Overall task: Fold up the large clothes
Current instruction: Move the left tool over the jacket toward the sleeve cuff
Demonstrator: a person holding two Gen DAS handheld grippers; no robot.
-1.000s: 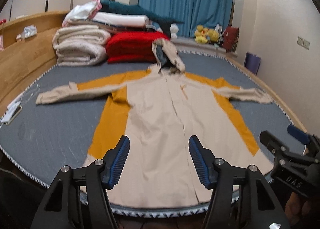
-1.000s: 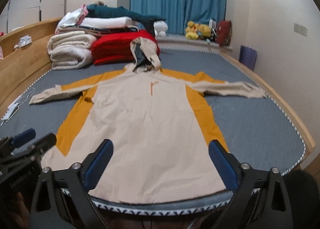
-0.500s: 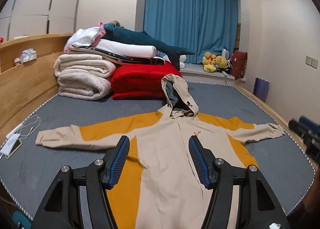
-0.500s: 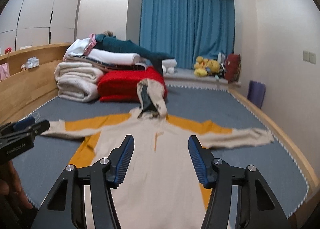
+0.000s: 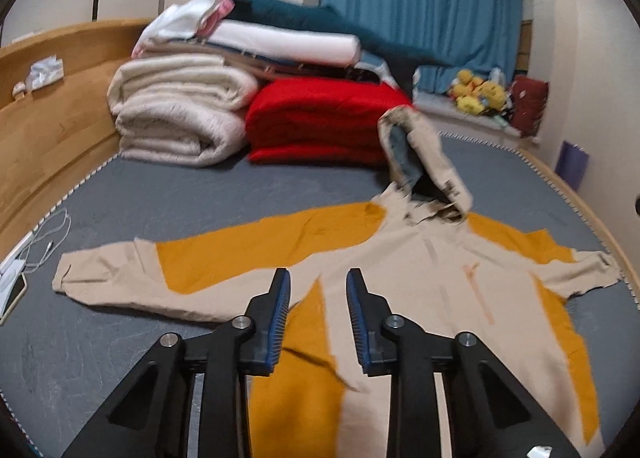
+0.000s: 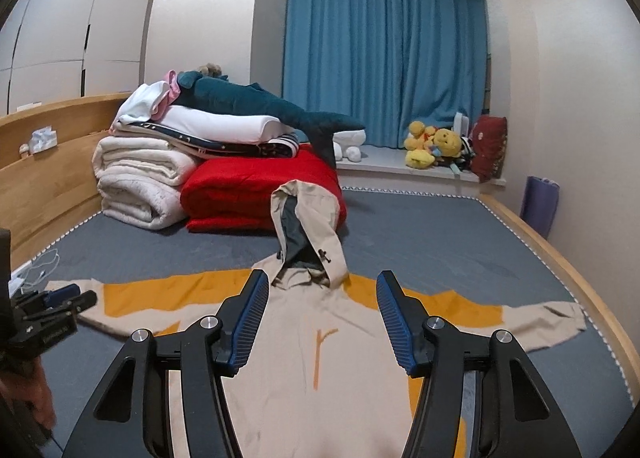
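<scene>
A beige and mustard hooded jacket lies flat, front up, on the grey bed, sleeves spread left and right, hood propped up at the far end. My left gripper is open and empty above the jacket's left chest near the left sleeve. In the right wrist view the jacket lies below my right gripper, which is open and empty over the chest, pointing at the hood. The left gripper also shows at that view's left edge.
Folded blankets, a red quilt and a plush shark are stacked at the bed's far end. A wooden headboard runs along the left. A phone and cable lie at the left edge. Plush toys sit by the curtain.
Both grippers moved forward over the jacket from its hem toward the chest. The left swung toward the left sleeve and tilted down. The right gripper's jaws narrowed, then stayed open.
</scene>
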